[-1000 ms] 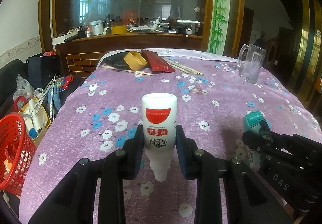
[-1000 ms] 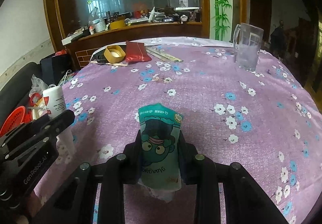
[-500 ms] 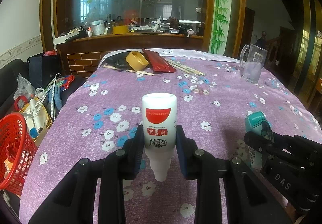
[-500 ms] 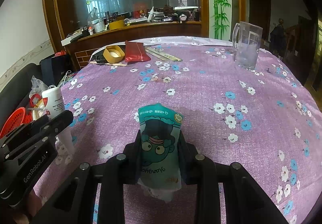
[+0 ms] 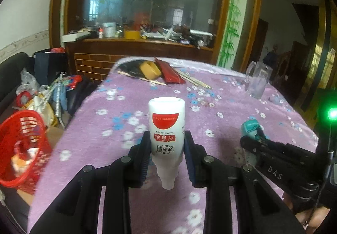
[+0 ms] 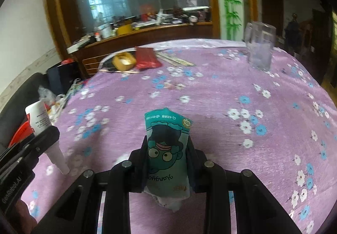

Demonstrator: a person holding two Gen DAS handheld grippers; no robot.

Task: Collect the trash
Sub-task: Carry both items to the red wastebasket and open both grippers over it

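Bottle [image 5: 166, 128], white plastic with a red label, hangs nozzle-down, pinched round its body by the left gripper [image 5: 167, 158] — rigid, light, a bit slick, so that mid-body hold looks right. Beside it, the right gripper [image 6: 167, 162] squeezes a soft teal cartoon-printed pouch [image 6: 167, 149], crumply and easily crushed, taken across its middle. Both grippers tilt down over the purple flowered tablecloth [image 6: 231, 91]. Left of the bottle, off the table edge, sits the red plastic basket [image 5: 21, 145], likely the drop spot.
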